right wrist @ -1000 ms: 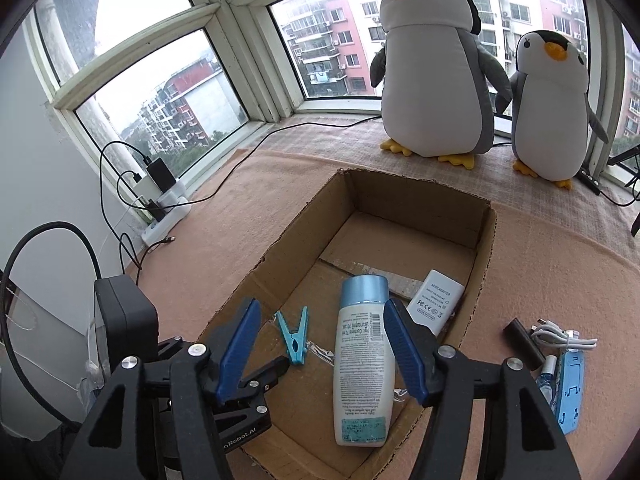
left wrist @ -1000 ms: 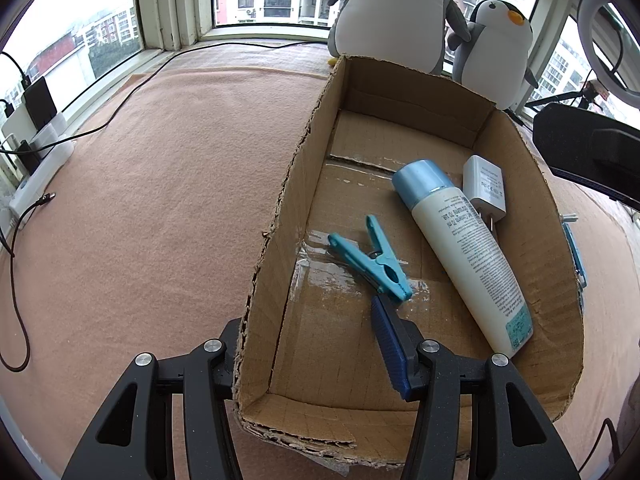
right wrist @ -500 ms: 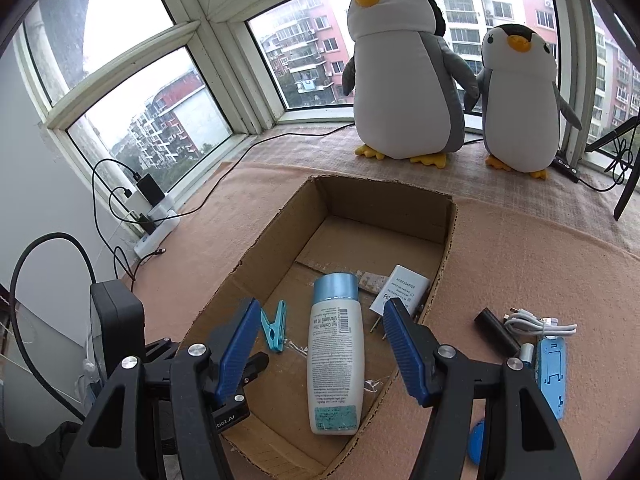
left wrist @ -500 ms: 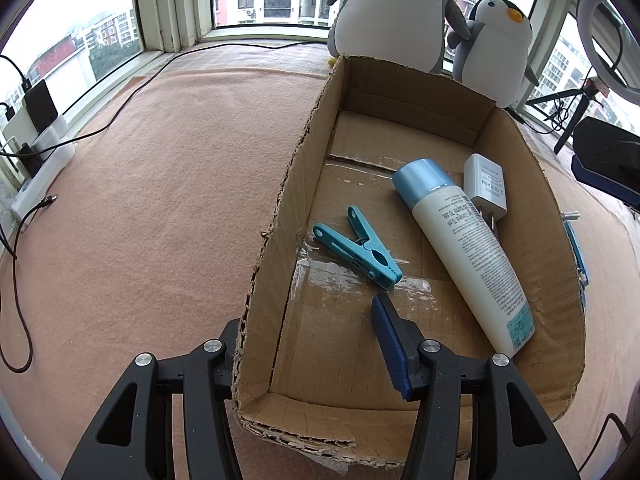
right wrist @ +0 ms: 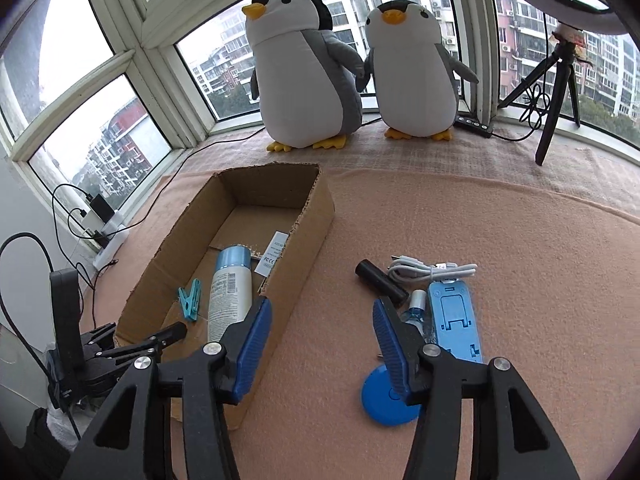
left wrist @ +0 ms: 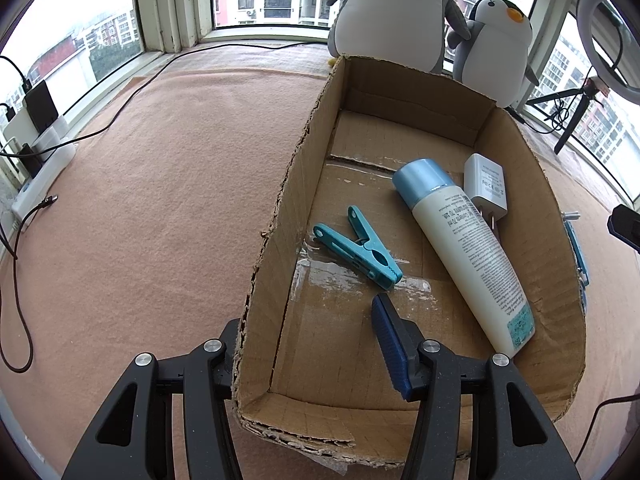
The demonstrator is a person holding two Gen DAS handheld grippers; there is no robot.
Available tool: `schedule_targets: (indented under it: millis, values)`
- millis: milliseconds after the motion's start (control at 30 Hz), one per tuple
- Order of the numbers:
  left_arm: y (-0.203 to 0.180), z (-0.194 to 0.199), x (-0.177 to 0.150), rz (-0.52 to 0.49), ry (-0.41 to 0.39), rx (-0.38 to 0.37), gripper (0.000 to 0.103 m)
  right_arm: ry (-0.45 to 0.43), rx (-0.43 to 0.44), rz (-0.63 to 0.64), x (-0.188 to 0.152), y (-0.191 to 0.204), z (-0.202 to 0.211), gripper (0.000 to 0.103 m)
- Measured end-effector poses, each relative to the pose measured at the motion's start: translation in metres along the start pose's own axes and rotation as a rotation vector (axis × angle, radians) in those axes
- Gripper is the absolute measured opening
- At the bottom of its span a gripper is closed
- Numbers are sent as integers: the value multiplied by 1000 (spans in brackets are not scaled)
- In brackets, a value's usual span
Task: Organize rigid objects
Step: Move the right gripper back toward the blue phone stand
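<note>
Left wrist view: the left gripper (left wrist: 308, 344) straddles the cardboard box's (left wrist: 280, 216) ragged left wall, jaws wide and empty; inside lie a teal clothespin (left wrist: 358, 248), a lotion bottle (left wrist: 464, 248) and a white charger (left wrist: 486, 188).

Right wrist view: the right gripper (right wrist: 320, 344), jaws spread and empty, hovers over bare pink blanket (right wrist: 500, 240) between the box's right wall and a loose cluster: blue stand (right wrist: 454, 320), blue disc (right wrist: 384, 396), black cylinder (right wrist: 378, 282), white cable (right wrist: 428, 270).

Black gripper frames, silver screws, ribbed blue fingers (right wrist: 256, 344).

My brown cardboard box (left wrist: 304, 184) holds a teal clothespin (left wrist: 356, 246), a cream bottle (left wrist: 468, 256) with a pale-blue cap, and a white charger (left wrist: 486, 188). My finger pads (right wrist: 252, 344) are ribbed blue; the cloth (right wrist: 500, 248) is salmon-pink.
</note>
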State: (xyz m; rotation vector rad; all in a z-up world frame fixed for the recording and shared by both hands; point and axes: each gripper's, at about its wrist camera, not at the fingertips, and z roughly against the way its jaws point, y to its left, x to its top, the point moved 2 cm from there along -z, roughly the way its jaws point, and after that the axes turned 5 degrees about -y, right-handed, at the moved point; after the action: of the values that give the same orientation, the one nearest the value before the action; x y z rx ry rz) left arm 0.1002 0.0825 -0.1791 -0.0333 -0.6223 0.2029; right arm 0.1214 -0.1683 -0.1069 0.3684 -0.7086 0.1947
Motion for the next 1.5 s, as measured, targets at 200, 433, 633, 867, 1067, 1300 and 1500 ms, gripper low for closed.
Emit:
schedule_targets:
  millis: [200, 433, 633, 867, 1067, 1300, 1500]
  values:
    - [0, 0, 0, -3, 1, 0, 57, 49, 1, -66, -20, -26, -9, 26]
    - [-1, -1, 1, -4, 2, 0, 57, 76, 28, -92, -16, -30, -39, 25]
    - [-1, -1, 1, -4, 2, 1, 57, 75, -17, -105, -4, -51, -59, 17]
    - [-1, -1, 1, -3, 1, 0, 57, 77, -73, -147, 1, -91, -49, 16]
    - [-1, -1, 1, -3, 1, 0, 57, 79, -95, -172, -16, -118, -22, 16]
    - [0, 0, 1, -6, 0, 3, 57, 64, -170, -229, -24, -150, 0, 23]
    - [0, 0, 1, -6, -1, 4, 57, 77, -119, -182, -24, -126, -7, 32]
